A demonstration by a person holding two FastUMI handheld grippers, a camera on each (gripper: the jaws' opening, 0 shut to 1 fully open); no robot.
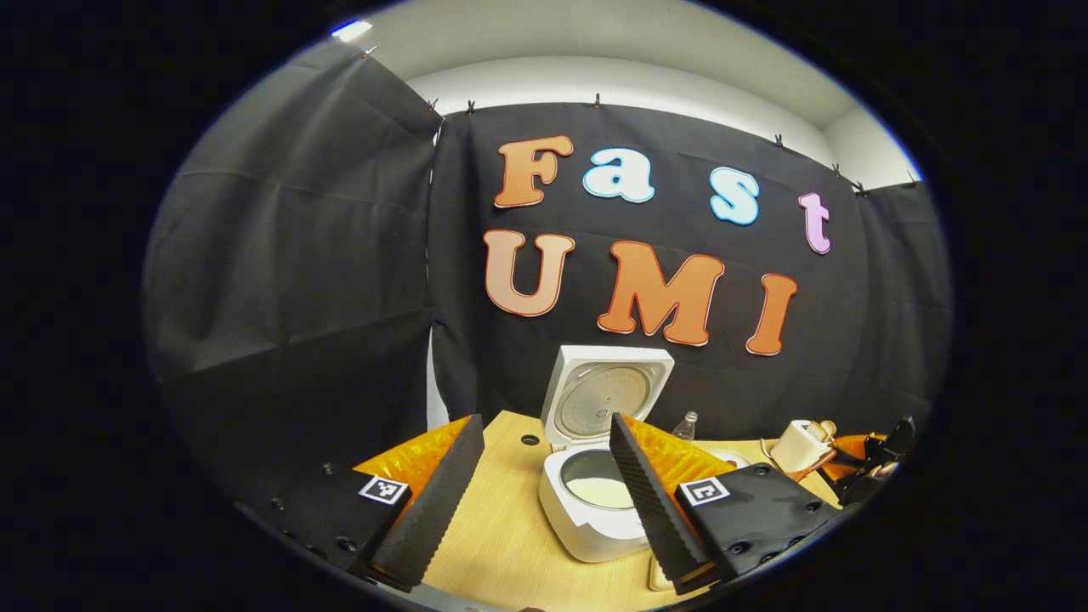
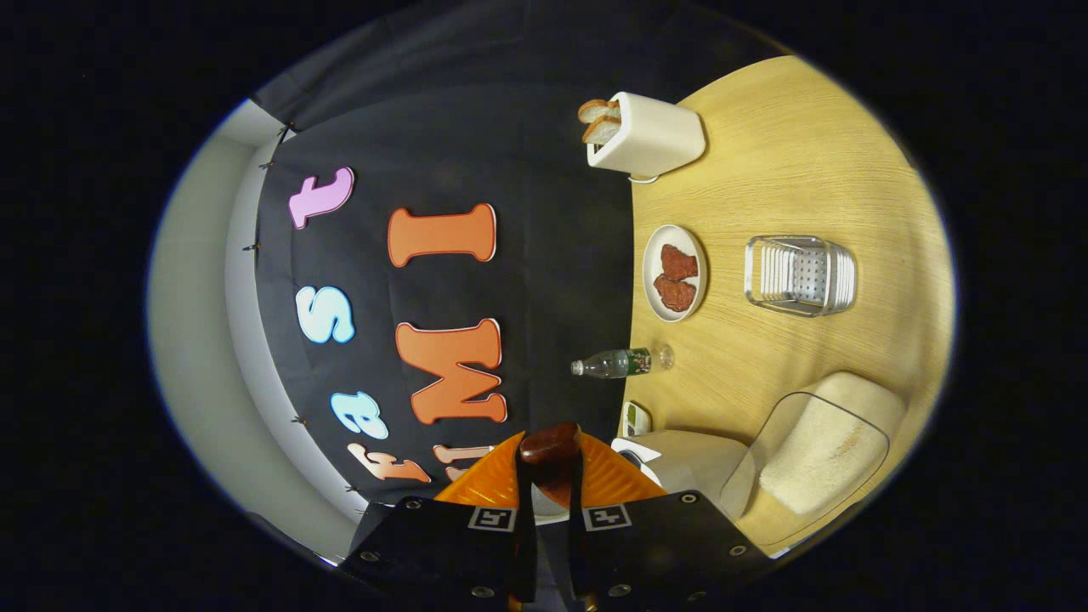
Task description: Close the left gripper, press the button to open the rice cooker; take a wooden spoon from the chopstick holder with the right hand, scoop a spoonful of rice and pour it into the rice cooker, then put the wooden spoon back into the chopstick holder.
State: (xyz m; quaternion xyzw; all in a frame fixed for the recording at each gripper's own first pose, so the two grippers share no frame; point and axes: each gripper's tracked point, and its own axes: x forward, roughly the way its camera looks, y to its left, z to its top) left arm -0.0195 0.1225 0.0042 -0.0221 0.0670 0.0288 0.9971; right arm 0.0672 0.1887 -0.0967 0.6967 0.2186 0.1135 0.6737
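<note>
Left gripper was held wide open, nothing between fingers, above near edge of wooden table. Rice cooker was seen just beyond fingertips, lid raised upright, pale contents visible in inner pot. Chopstick holder was seen far right on table. Right gripper was rolled sideways, fingers closed to narrow gap, clamped on wooden spoon. Clear rice container was seen near right gripper. Toaster, plate and bottle were seen farther off.
</note>
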